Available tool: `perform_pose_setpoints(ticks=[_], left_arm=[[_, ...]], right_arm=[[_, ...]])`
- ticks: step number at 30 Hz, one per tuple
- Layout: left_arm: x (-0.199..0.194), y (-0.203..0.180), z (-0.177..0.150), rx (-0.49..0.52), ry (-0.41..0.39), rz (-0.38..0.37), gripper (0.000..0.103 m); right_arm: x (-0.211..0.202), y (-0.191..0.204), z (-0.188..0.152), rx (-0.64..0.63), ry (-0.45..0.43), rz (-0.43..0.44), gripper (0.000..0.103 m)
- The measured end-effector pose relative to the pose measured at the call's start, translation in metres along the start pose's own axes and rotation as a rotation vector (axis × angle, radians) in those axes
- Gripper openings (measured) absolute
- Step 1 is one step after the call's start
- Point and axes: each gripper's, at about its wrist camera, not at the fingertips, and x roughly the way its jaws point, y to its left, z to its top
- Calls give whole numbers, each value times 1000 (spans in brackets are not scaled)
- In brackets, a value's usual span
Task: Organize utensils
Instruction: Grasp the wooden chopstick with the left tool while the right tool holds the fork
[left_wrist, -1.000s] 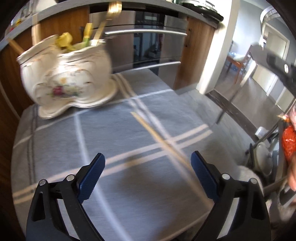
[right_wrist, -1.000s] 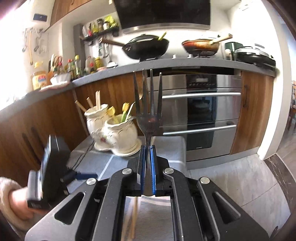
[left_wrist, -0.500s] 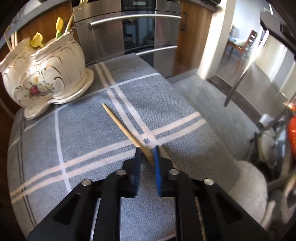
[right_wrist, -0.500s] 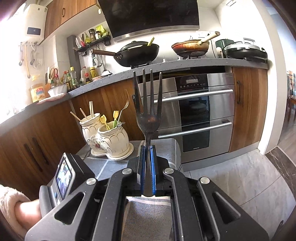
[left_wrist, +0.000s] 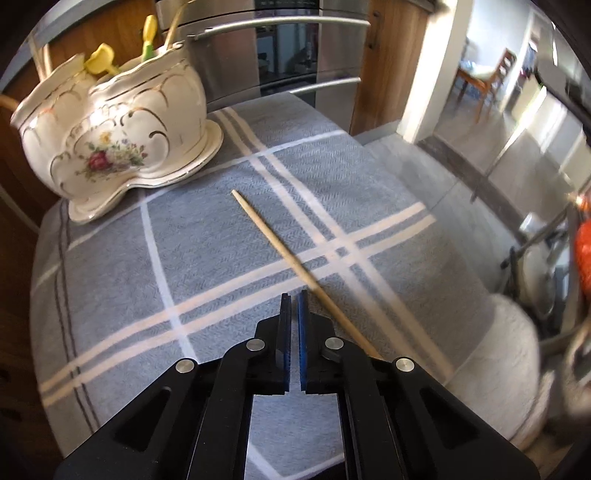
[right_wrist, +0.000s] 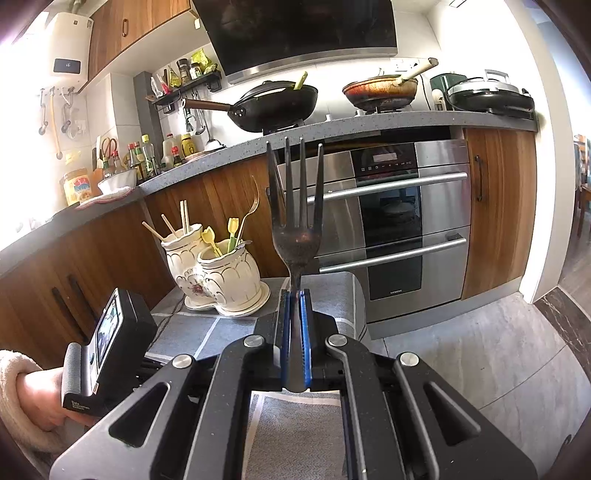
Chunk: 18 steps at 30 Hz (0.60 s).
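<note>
A wooden chopstick (left_wrist: 269, 236) lies slantwise on the grey checked cloth (left_wrist: 207, 258). My left gripper (left_wrist: 293, 295) points down at the cloth, its jaws closing to a thin slit with nothing between them. The chopstick runs just right of the right finger. A white floral utensil holder (left_wrist: 118, 136) stands at the cloth's far left with yellow-handled utensils and chopsticks in it. My right gripper (right_wrist: 294, 293) is shut on the handle of a dark fork (right_wrist: 295, 221), tines up. It hovers near the cloth's front edge, the holder (right_wrist: 221, 273) ahead to the left.
An oven (right_wrist: 391, 229) and wooden cabinets stand behind the cloth-covered surface. A counter with woks (right_wrist: 273, 103) runs above. A person's hand (right_wrist: 40, 395) in a fluffy sleeve holds the left gripper's body at the left. The tiled floor drops away on the right.
The left jaws went from wide open to nearly closed. Half a second ago the chopstick sat between them; now it lies just right of them. The right gripper kept the fork still.
</note>
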Motion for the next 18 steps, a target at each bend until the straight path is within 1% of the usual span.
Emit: perform_pose_setpoints(ticks=[1, 2, 3, 4, 5, 6, 8, 10, 11, 13, 15, 18], left_arm=[[-1, 1, 1, -26, -2, -17, 26], [-2, -1, 2, -42, -4, -44, 33], [-3, -5, 1, -38, -12, -65, 44], [-2, -12, 0, -29, -15, -64, 47], [0, -21, -1, -7, -14, -43, 47], [2, -26, -2, 14, -11, -27, 46], [8, -32, -3, 45, 7, -3, 33], [9, -31, -5, 65, 6, 12, 15], [8, -28, -5, 68, 8, 5, 13], [6, -21, -7, 66, 22, -20, 11], [4, -14, -9, 79, 31, -13, 8], [0, 0, -14, 81, 47, 2, 6]], right_arm=[[1, 0, 0, 1, 2, 1, 5], [1, 0, 0, 2, 3, 2, 5], [1, 0, 0, 1, 4, 4, 5], [1, 0, 0, -1, 5, 4, 5], [1, 0, 0, -2, 5, 3, 5], [0, 0, 0, -2, 5, 3, 5], [-1, 0, 0, 0, 3, 5, 5], [-1, 0, 0, -2, 1, 6, 5], [-2, 0, -1, -3, -1, 6, 5], [-2, 0, -1, -2, 0, 7, 5], [-2, 0, -1, 2, 1, 8, 5], [-2, 1, -2, 2, 3, 11, 5]])
